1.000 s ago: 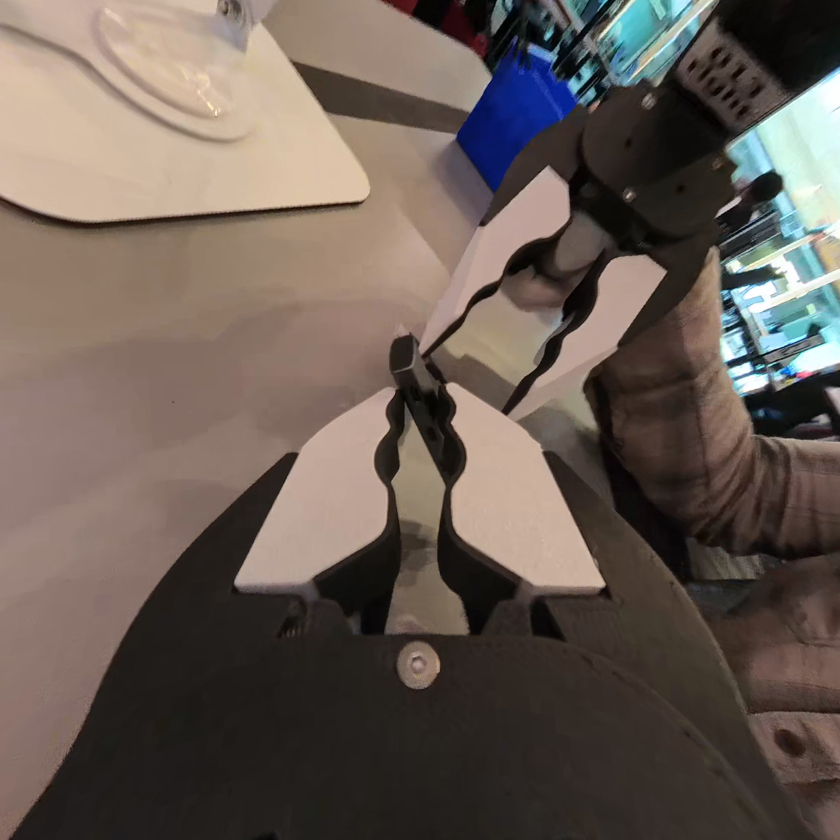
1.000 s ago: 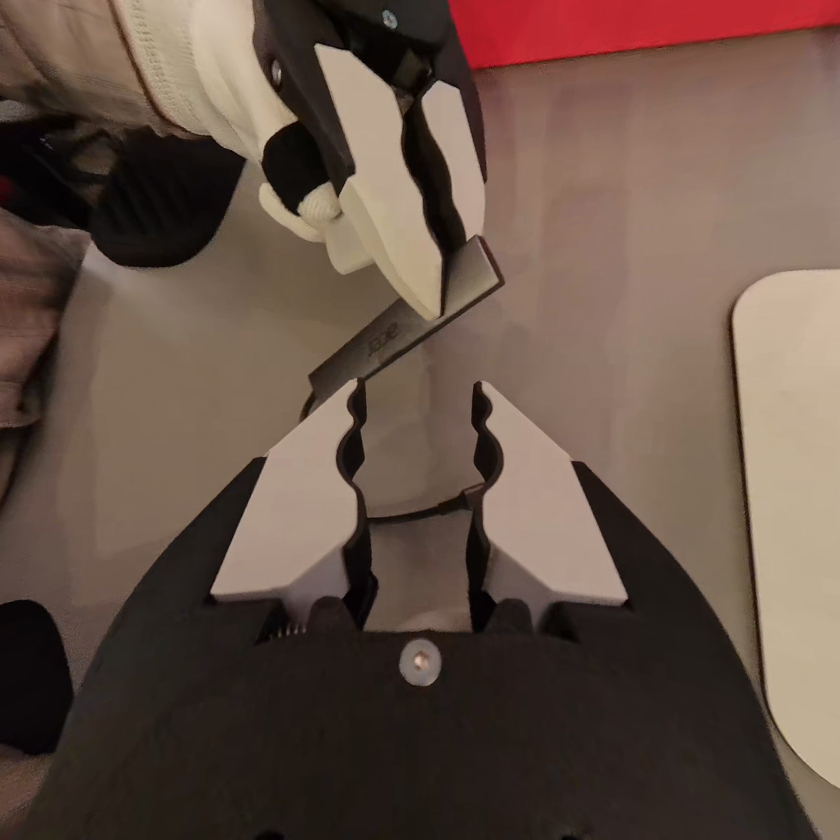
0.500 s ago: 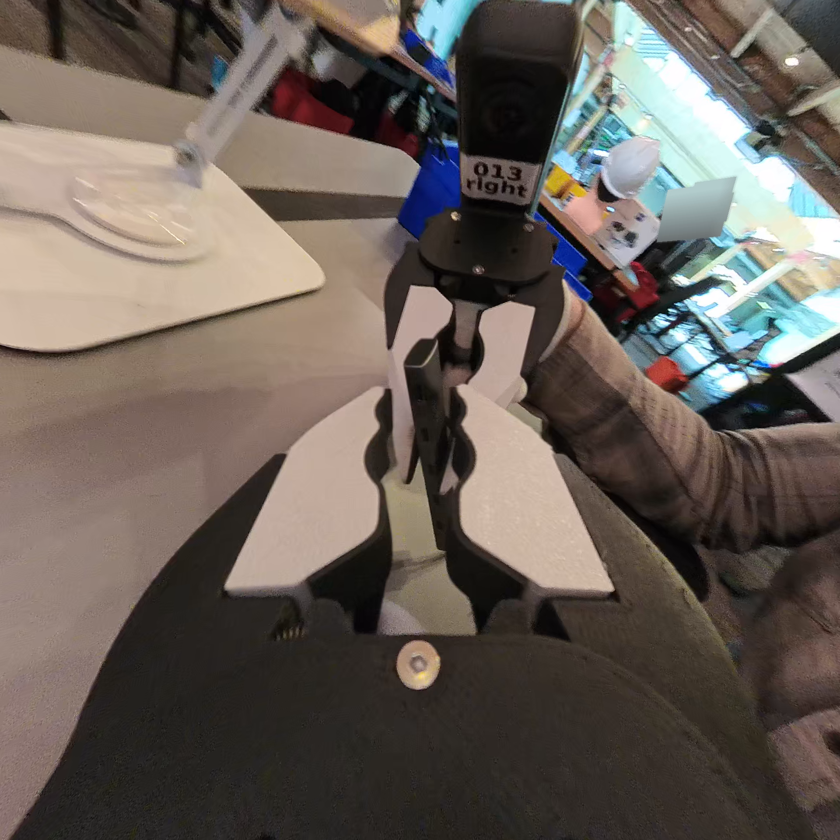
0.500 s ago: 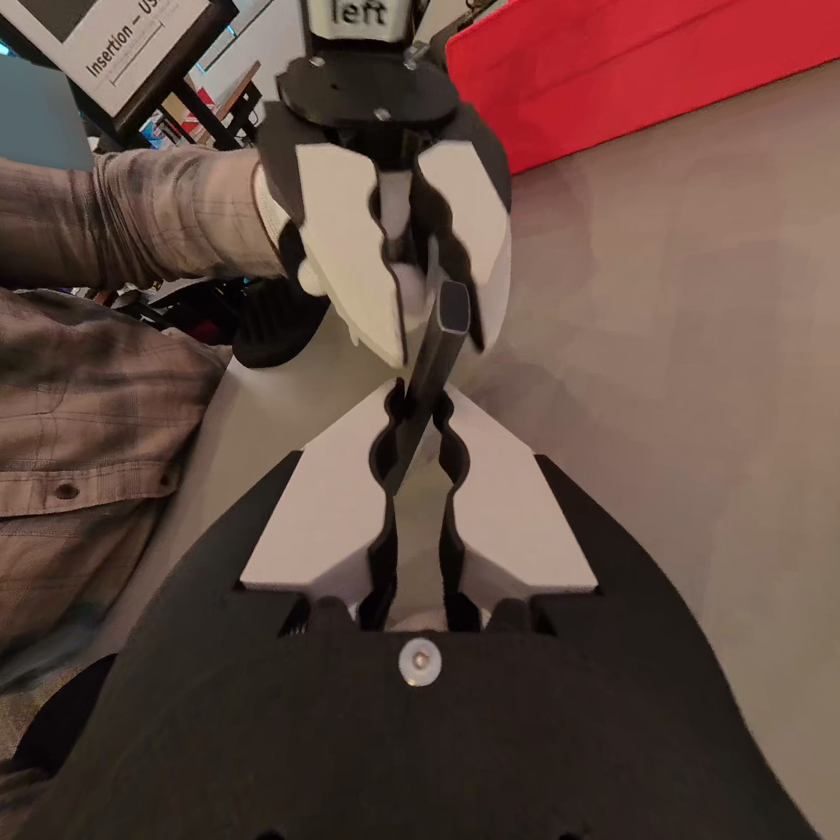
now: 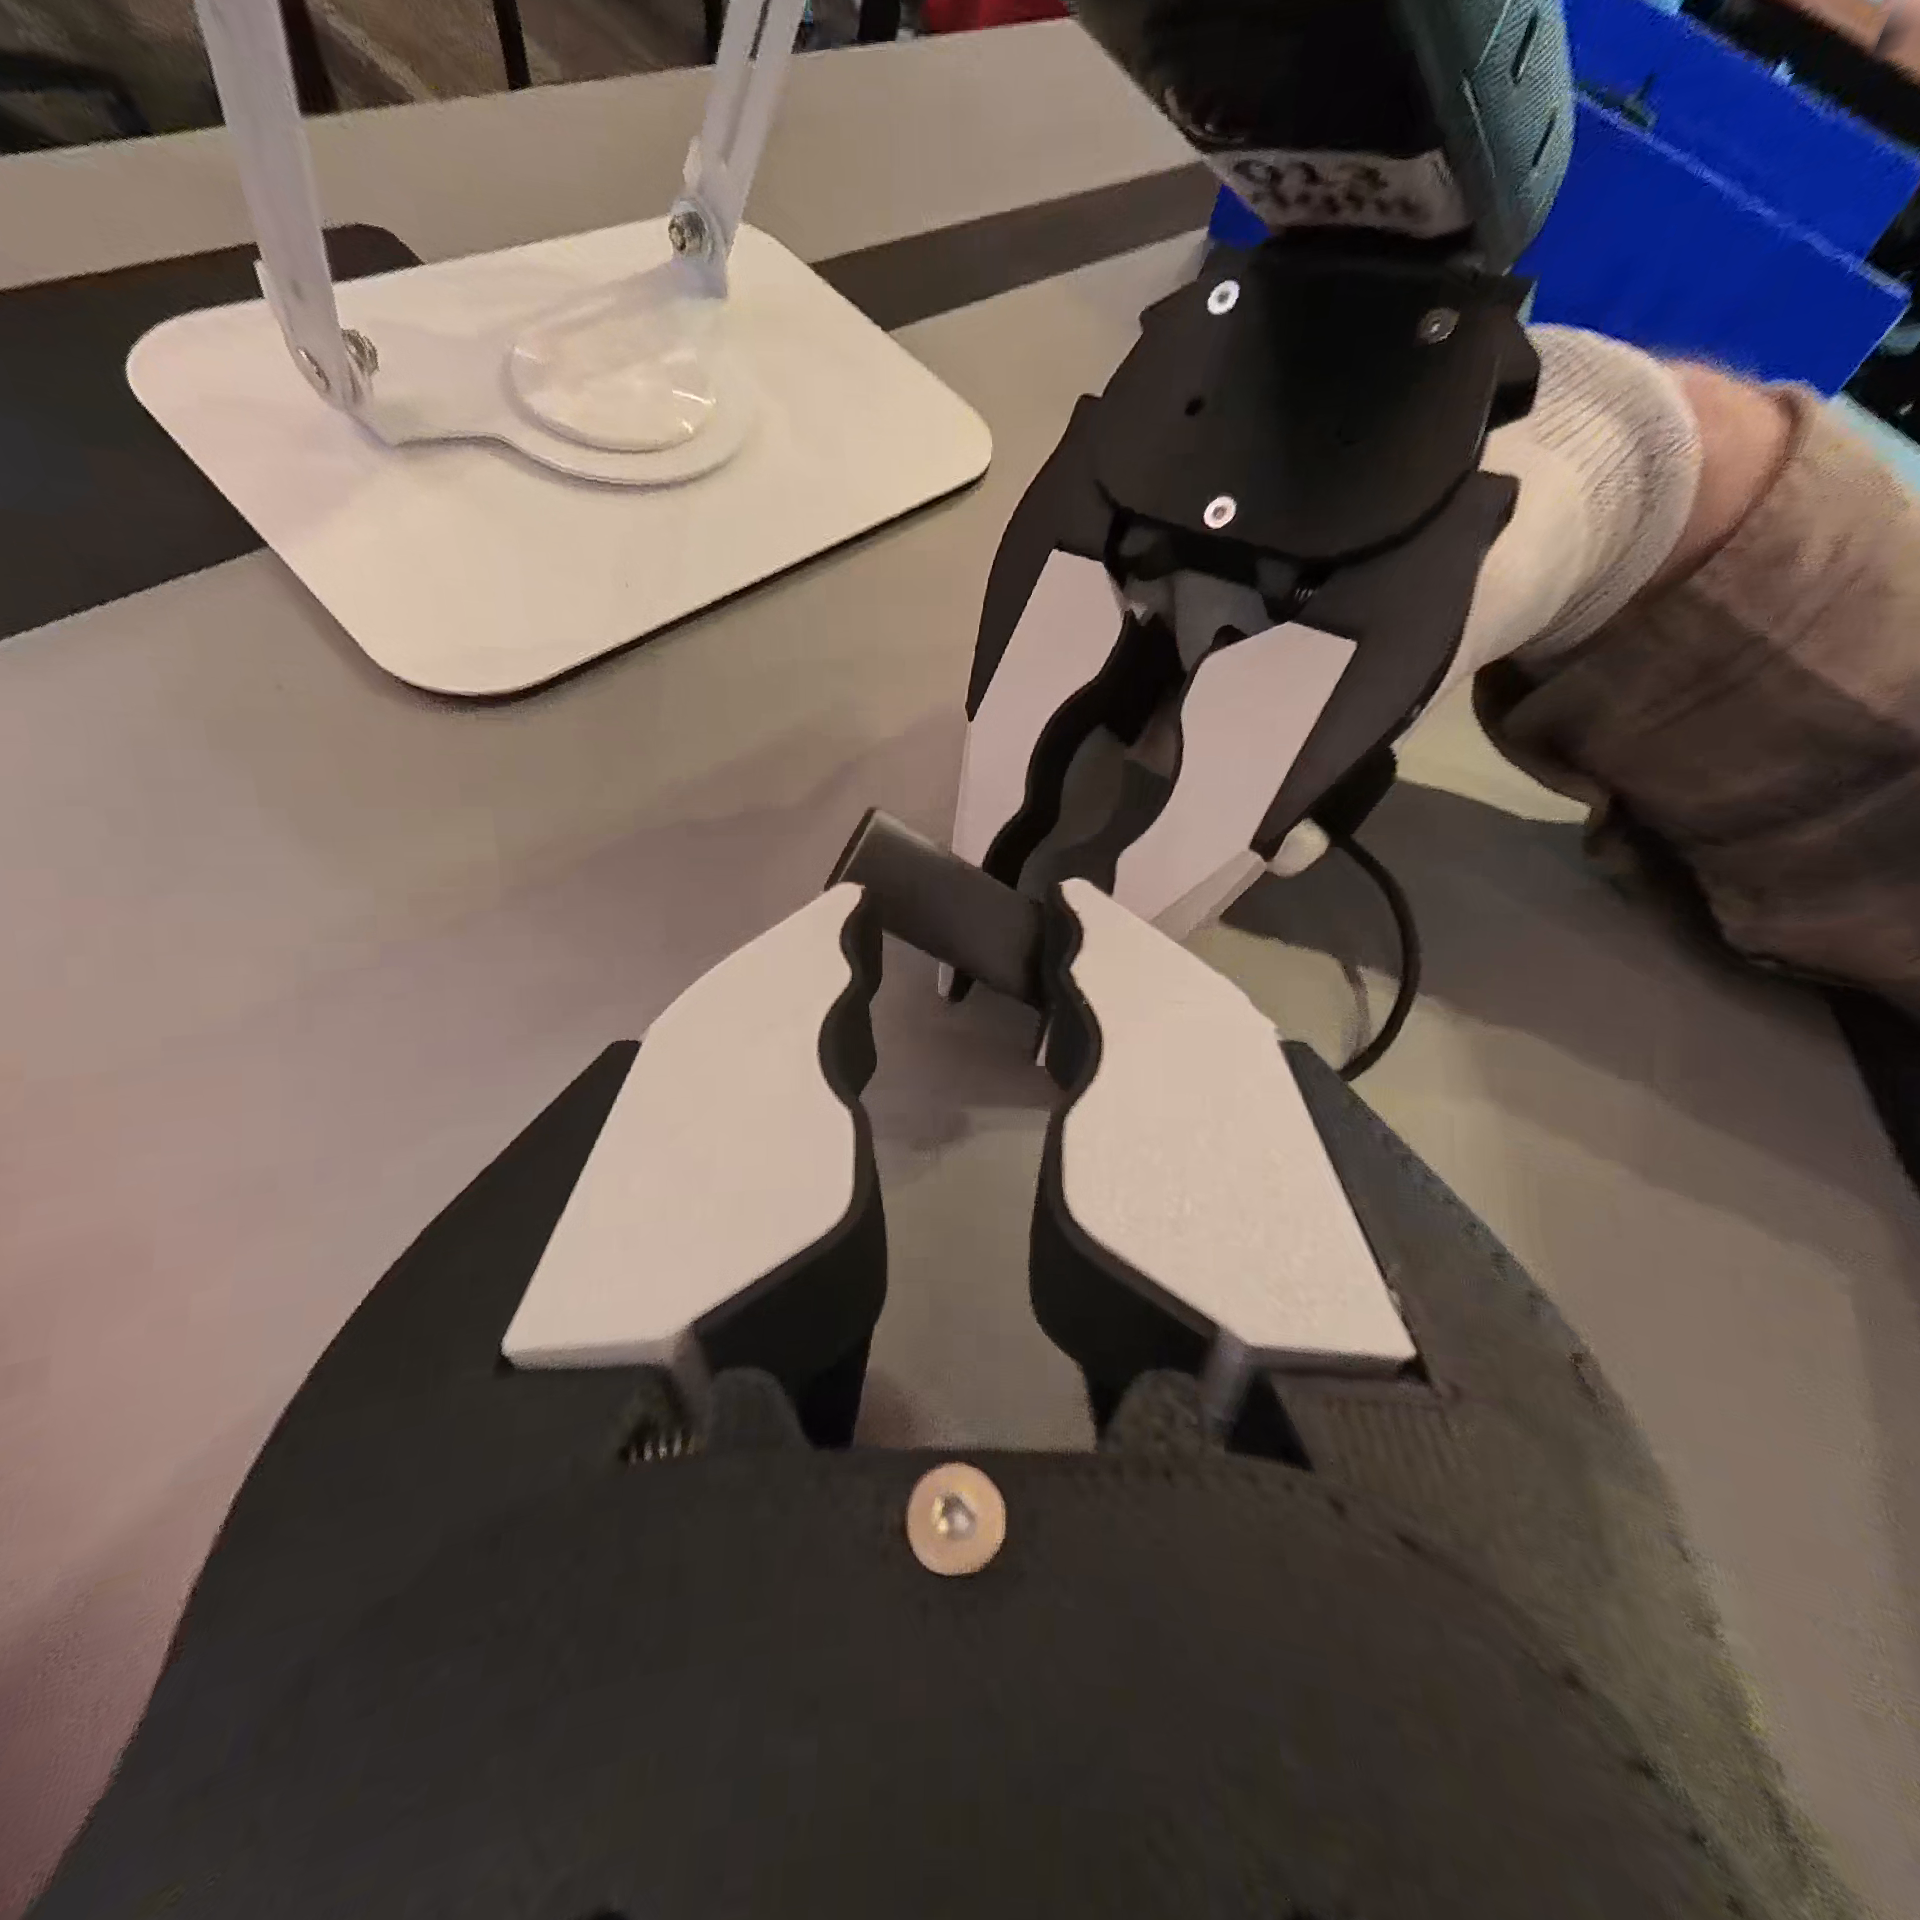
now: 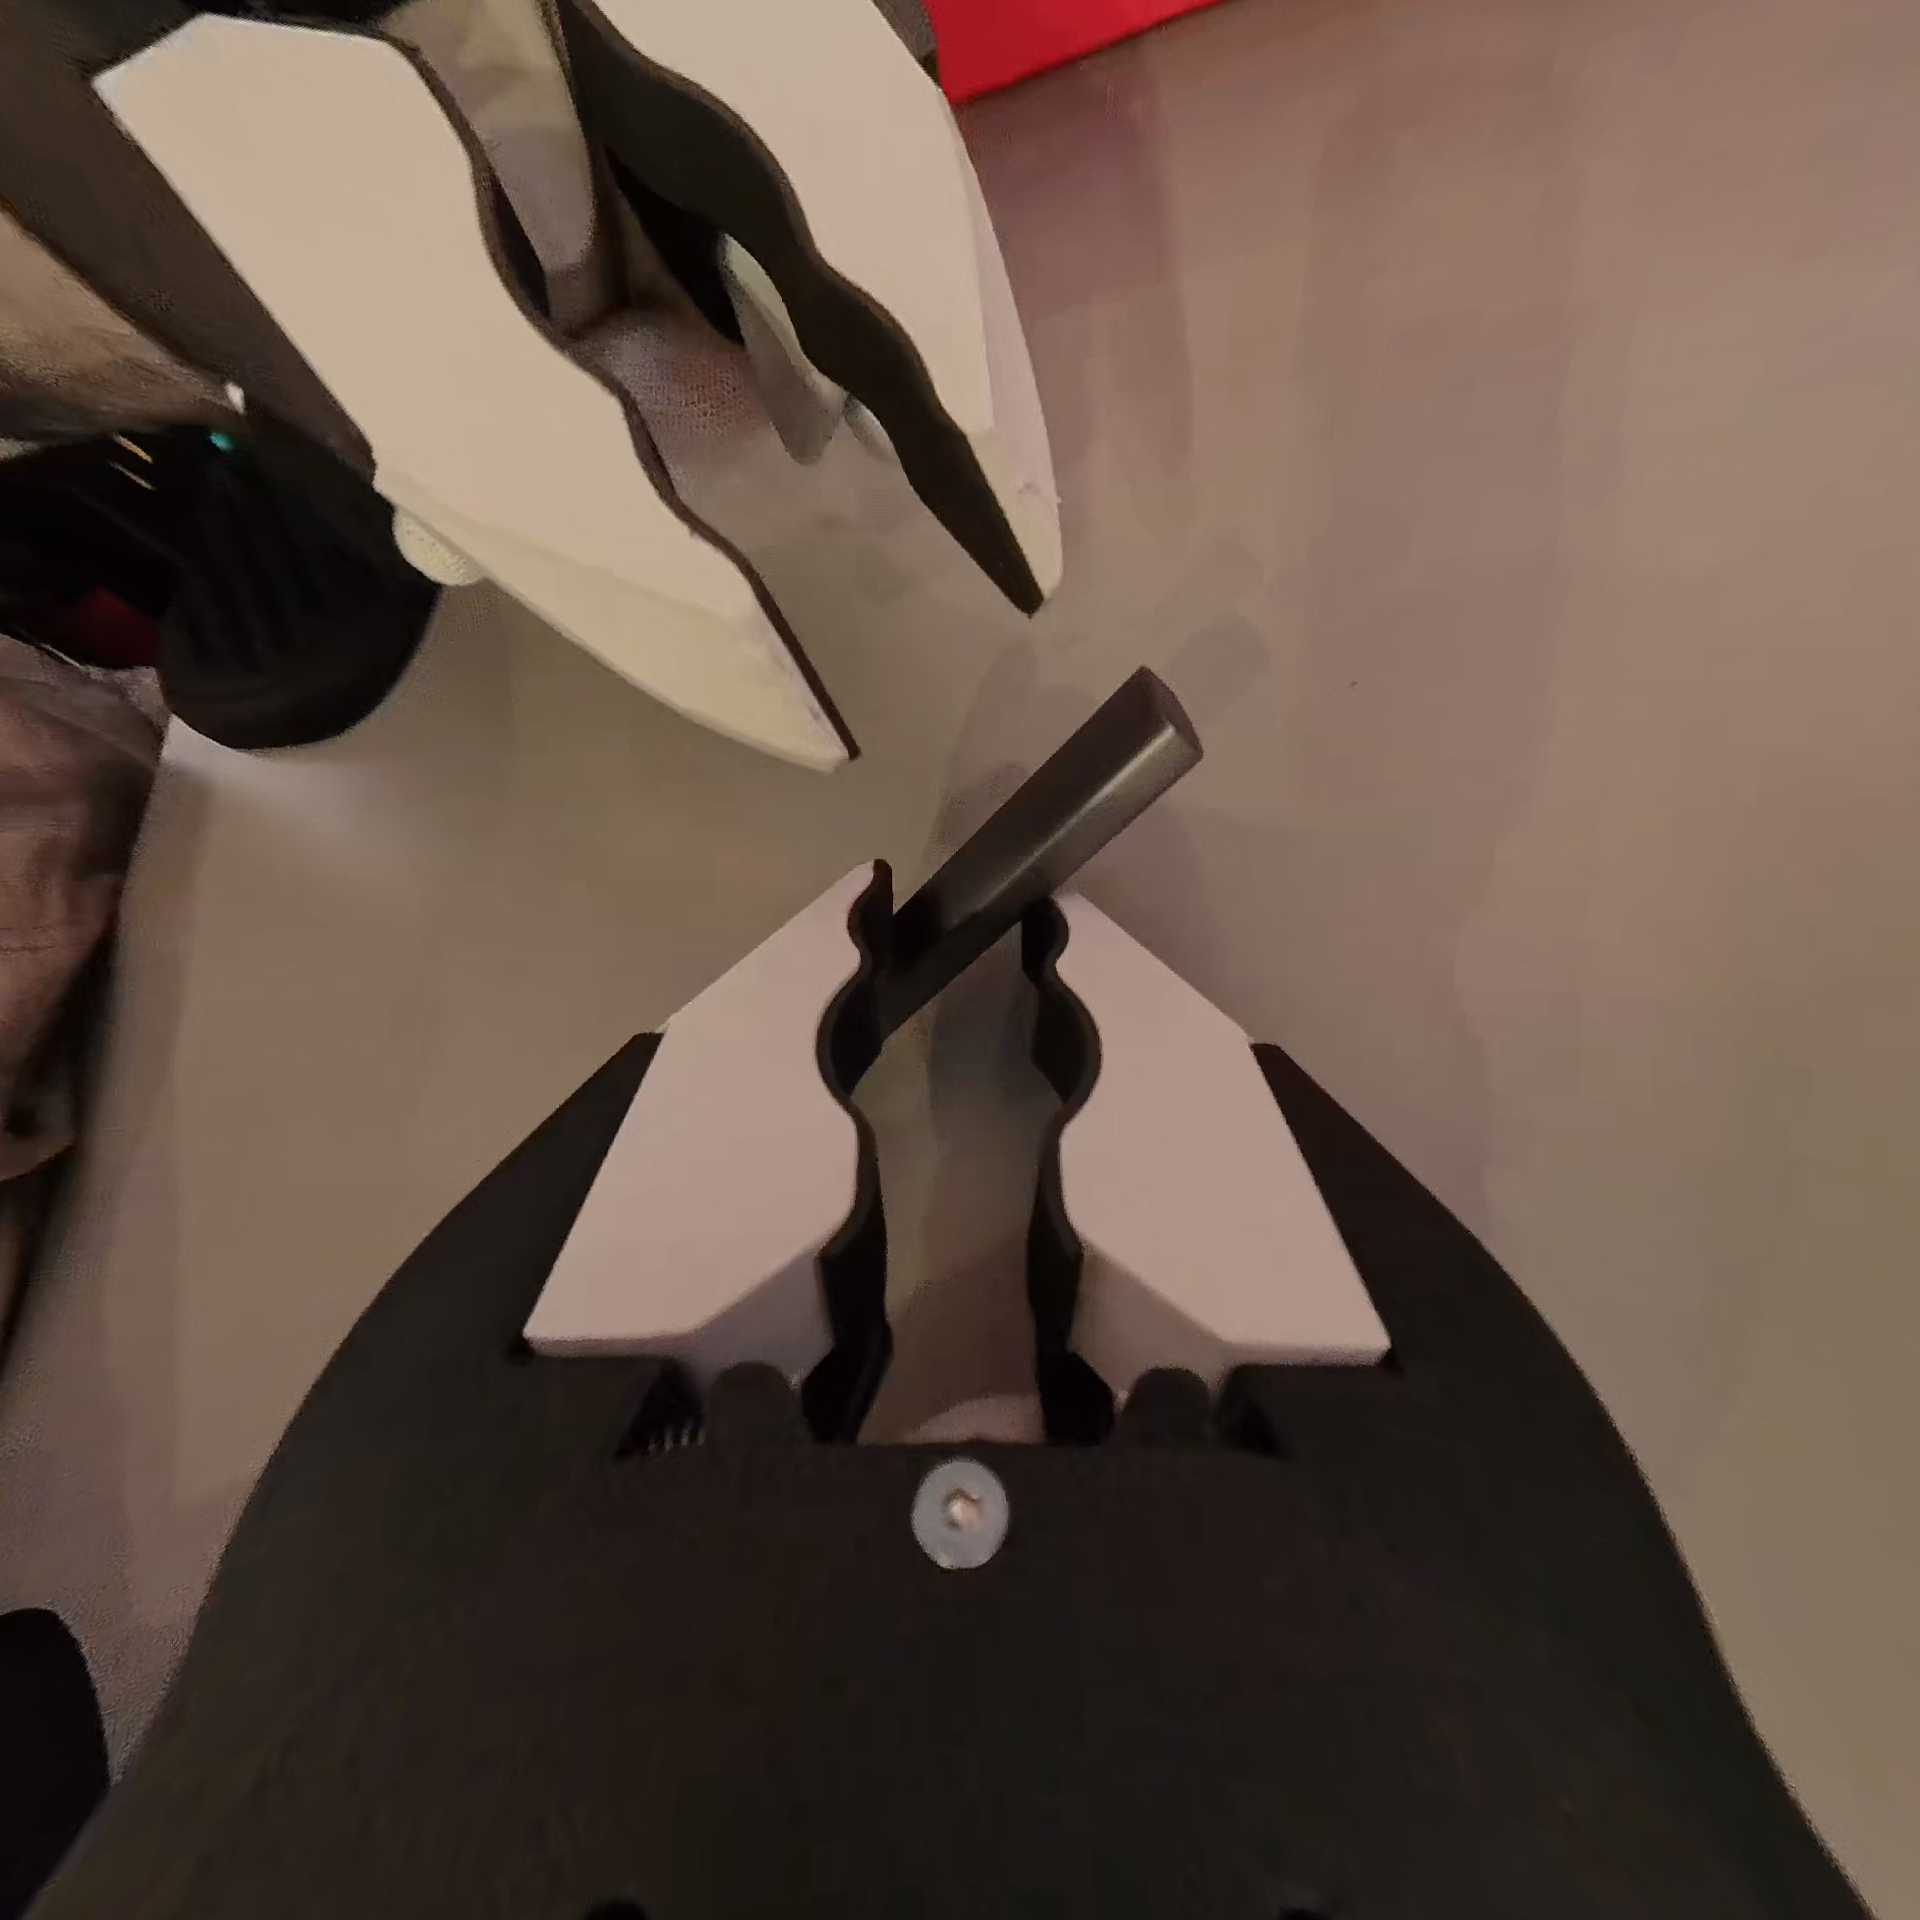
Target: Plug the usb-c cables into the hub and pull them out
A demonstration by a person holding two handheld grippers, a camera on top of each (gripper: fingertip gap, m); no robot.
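Note:
The hub is a dark grey flat bar. My right gripper is shut on one end of it and holds it tilted above the grey table. My left gripper is open just beyond the hub's free end and does not touch it. In the left wrist view the hub shows behind the tips of my open left gripper, and the right gripper's fingers point down onto it. A black cable loops on the table behind the right gripper. No plug is visible.
A white stand base with two white arms sits at the back left of the table. A blue box is beyond the table edge. A red object lies at the far side. A person's sleeve is on the right. The gap from one gripper's tips to the other's is roughly 5 centimeters. My left gripper's tips are some 20 centimeters from the red object.
One second ago my left gripper held the hub and the right was open. The right closed on the hub, then the left opened and drew back.

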